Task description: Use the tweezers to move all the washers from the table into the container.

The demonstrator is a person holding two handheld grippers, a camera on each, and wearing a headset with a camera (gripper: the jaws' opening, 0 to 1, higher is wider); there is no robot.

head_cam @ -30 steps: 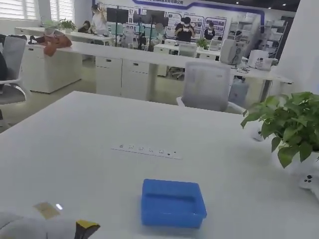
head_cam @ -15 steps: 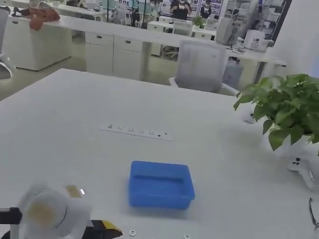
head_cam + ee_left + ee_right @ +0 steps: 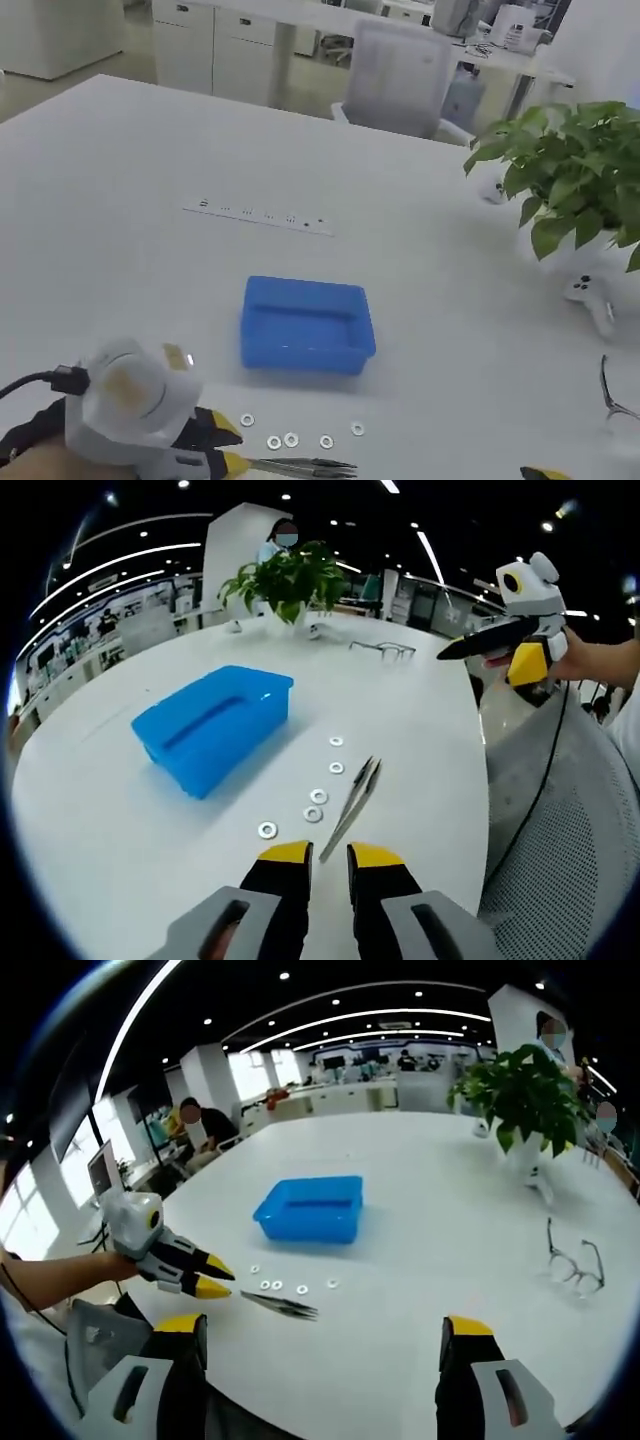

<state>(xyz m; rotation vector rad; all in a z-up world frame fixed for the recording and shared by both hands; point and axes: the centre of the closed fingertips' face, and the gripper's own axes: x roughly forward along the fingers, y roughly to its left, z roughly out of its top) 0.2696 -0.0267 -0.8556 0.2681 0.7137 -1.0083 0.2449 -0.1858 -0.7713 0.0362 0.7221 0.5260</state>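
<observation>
Headset tipped down: five washers (image 3: 291, 439) lie at the table's (image 3: 120, 150) near edge, container (image 3: 305, 357) seemingly empty. Left gripper (image 3: 328, 854) sits at the tweezers (image 3: 352, 802), grip unclear; right gripper (image 3: 322, 1324) released.

White table (image 3: 120, 160) is seen w/ blue container (image 3: 307, 325) set approx. mid-top; five washers (image 3: 291, 439) are strewn in a row just in front, tweezers (image 3: 310, 466) laid beside them; socket strip (image 3: 258, 216) is seen beyond container; potted plant (image 3: 570, 170), white controller (image 3: 590, 298) & glasses (image 3: 612, 395) are placed at rt. side.
</observation>
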